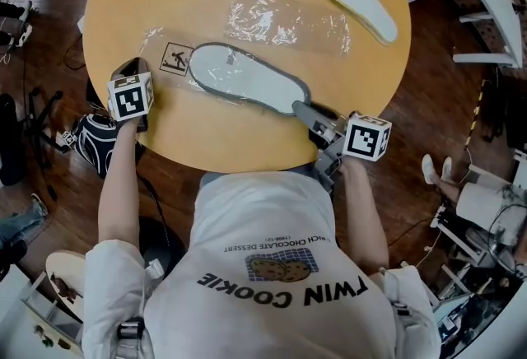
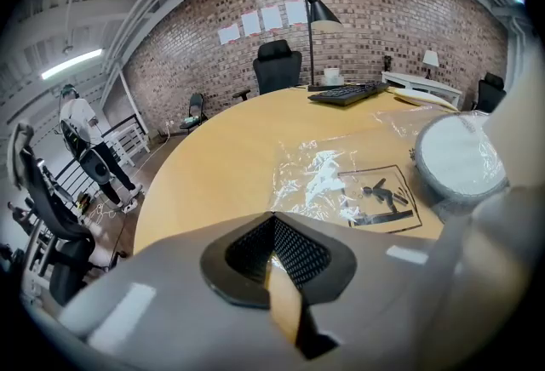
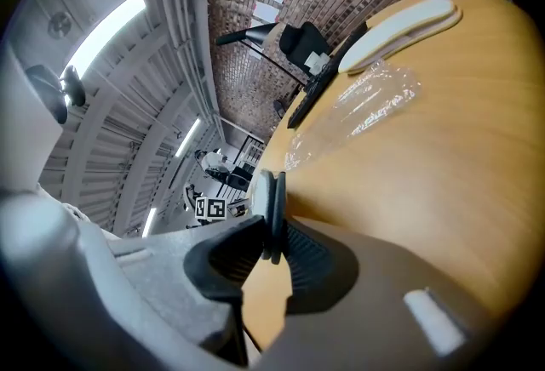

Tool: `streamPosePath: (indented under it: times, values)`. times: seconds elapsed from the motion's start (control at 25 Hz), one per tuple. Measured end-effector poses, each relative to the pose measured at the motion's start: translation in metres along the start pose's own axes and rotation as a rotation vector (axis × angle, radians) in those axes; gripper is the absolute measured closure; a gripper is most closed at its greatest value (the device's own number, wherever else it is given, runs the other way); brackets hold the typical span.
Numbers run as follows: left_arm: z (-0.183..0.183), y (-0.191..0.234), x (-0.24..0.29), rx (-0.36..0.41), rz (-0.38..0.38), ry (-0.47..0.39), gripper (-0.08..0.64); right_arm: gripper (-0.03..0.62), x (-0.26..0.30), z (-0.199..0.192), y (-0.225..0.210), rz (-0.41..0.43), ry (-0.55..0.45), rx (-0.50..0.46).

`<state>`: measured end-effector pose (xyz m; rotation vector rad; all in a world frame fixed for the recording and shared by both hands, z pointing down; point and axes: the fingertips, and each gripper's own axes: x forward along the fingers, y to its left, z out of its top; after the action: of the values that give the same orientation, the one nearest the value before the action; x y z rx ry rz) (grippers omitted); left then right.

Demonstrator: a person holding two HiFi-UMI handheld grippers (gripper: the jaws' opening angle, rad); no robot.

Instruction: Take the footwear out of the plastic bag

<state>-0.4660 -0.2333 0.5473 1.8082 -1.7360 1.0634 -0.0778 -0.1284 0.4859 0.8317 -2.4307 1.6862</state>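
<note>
Your right gripper (image 3: 271, 231) is clamped on the heel rim of the grey-edged slipper (image 1: 247, 79). The slipper's toe end lies inside the plastic bag (image 1: 175, 58) and its heel end outside it. Your left gripper (image 2: 272, 223) pinches that bag's opposite edge, jaws together.

The right gripper (image 3: 271, 252) pinches a slipper's (image 3: 269, 195) thin edge above the wooden table (image 3: 443, 182), a clear plastic bag (image 3: 362, 110) and another slipper (image 3: 400, 31) lying beyond.
</note>
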Motion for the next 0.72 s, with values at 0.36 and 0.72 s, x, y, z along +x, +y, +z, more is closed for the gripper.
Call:
streamPosePath:
  times: [0.36, 0.72]
  values:
    - [-0.001, 0.000, -0.002, -0.050, 0.006, 0.006, 0.555, 0.522, -0.020, 0.000, -0.006, -0.012, -0.005, -0.014]
    - [0.000, 0.001, -0.003, -0.036, 0.026, 0.016, 0.555, 0.522, -0.046, 0.002, -0.014, -0.025, -0.016, -0.022]
